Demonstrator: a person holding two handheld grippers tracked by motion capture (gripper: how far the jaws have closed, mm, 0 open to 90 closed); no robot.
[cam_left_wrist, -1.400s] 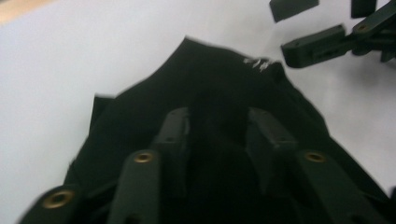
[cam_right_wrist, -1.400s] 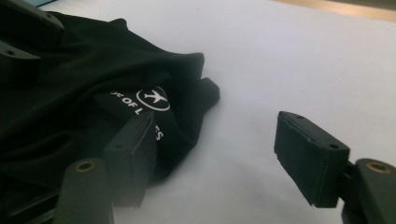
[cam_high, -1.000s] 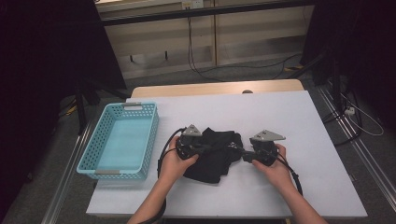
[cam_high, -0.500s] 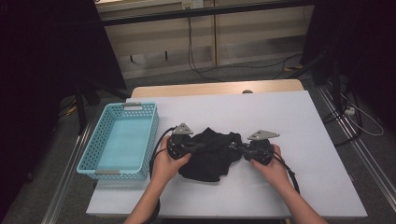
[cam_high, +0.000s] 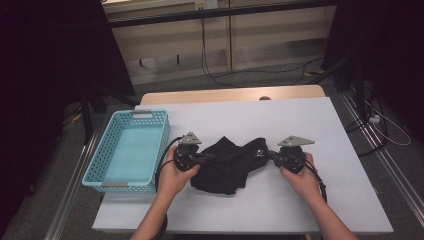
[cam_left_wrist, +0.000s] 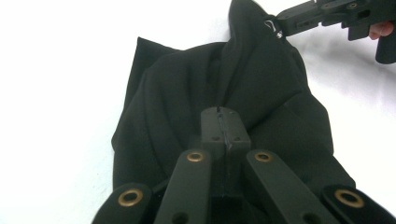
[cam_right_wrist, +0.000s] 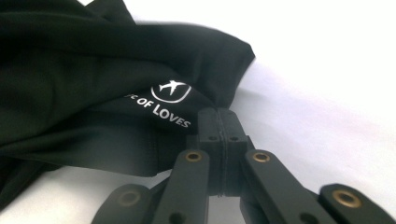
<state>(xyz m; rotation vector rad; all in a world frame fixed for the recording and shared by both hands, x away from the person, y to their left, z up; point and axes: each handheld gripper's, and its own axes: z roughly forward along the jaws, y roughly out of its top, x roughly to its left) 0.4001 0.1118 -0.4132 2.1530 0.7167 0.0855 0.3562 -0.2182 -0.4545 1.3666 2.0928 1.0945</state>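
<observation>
Your left gripper (cam_high: 206, 158) is clamped on the left side of the black garment (cam_high: 227, 165), jaws pressed together with a fold of cloth pinched between them. Your right gripper (cam_high: 270, 154) has just been closing, and its jaws now pinch the garment's right edge beside the white printed logo (cam_right_wrist: 170, 91). The garment lies bunched on the white table (cam_high: 330, 130), nearer its front edge, stretched between both grippers. The blue basket (cam_high: 107, 172) sits along the table's left edge.
</observation>
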